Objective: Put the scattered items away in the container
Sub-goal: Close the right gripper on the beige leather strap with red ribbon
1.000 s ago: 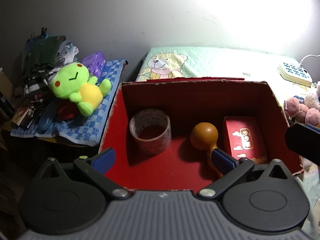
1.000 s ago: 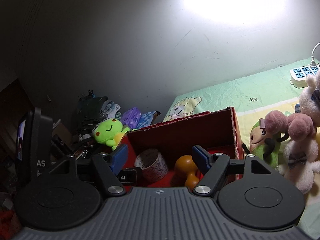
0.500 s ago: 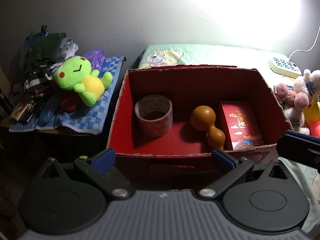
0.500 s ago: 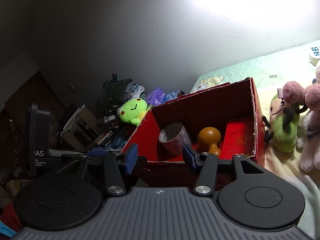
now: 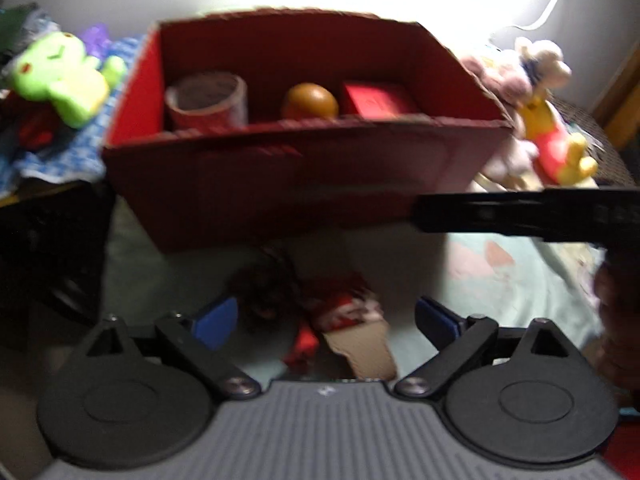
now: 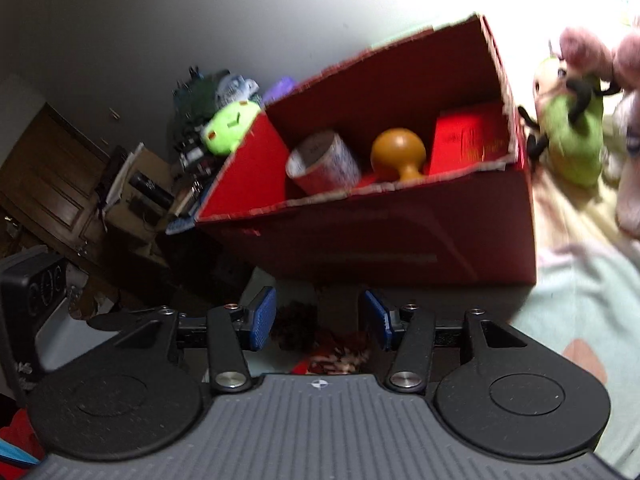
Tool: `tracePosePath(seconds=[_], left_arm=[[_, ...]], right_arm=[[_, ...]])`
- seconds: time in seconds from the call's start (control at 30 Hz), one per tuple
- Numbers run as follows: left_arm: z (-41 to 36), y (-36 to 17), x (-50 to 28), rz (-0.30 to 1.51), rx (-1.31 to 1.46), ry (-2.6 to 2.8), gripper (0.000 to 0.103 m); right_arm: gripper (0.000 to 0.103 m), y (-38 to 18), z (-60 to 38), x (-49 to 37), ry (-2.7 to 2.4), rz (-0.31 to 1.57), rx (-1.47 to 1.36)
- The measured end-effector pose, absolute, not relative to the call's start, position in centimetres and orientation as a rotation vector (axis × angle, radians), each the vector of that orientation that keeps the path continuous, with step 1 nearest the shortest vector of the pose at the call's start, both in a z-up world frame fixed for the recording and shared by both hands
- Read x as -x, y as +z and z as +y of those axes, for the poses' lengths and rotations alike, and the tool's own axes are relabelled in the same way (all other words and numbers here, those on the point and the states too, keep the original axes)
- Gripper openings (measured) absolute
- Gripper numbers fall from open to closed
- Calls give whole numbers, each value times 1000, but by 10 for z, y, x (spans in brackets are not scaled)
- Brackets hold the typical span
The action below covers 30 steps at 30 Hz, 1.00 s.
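your left gripper [image 5: 324, 318] and right gripper [image 6: 318, 320] are both spread wide, holding nothing. the red box [image 5: 304, 184] holds a tape roll [image 5: 208, 100], a gourd [image 5: 310, 100] and a red packet [image 5: 378, 98].

We are looking over our left gripper [image 5: 324, 318], its jaws spread wide with nothing between them. A red box [image 5: 304, 168] is standing ahead, holding a tape roll [image 5: 206, 100], a gourd [image 5: 310, 101] and a red packet [image 5: 378, 100]. A blurred red-and-white wrapper [image 5: 344, 308] is lying on the sheet [image 5: 500, 280] just beyond the fingertips.
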State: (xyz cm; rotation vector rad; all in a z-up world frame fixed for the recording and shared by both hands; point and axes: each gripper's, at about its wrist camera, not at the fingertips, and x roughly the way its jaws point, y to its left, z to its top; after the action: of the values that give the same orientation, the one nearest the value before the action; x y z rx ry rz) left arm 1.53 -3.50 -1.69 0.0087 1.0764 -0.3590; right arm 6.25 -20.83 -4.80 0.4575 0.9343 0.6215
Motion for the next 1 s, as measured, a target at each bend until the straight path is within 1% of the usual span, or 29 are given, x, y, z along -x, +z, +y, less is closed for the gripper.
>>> tracePosePath(seconds=[0.17, 0.3, 0.37, 0.57, 0.73, 0.9, 1.0], left_arm=[[-46, -38, -16, 1136, 5, -424, 94], [-48, -48, -16, 1141, 25, -450, 93], [-48, -55, -21, 1154, 40, -443, 86], [-37, -74, -31, 1198, 162, -460, 75], [-28, -81, -37, 1204, 214, -461, 74], [-31, -80, -41, 1200, 185, -485, 74], [-38, -79, -43, 1199, 144, -504, 74]], right_arm=[[53, -64, -199, -63, 622, 1011, -442], [53, -75, -198, -64, 616, 1057, -465], [53, -81, -199, -65, 609, 1081, -489], [52, -94, -200, -68, 607, 1128, -548], [51, -105, -198, -72, 602, 1167, -595], [51, -109, -196, -75, 593, 1178, -602], [47, -112, -199, -76, 583, 1190, -619]])
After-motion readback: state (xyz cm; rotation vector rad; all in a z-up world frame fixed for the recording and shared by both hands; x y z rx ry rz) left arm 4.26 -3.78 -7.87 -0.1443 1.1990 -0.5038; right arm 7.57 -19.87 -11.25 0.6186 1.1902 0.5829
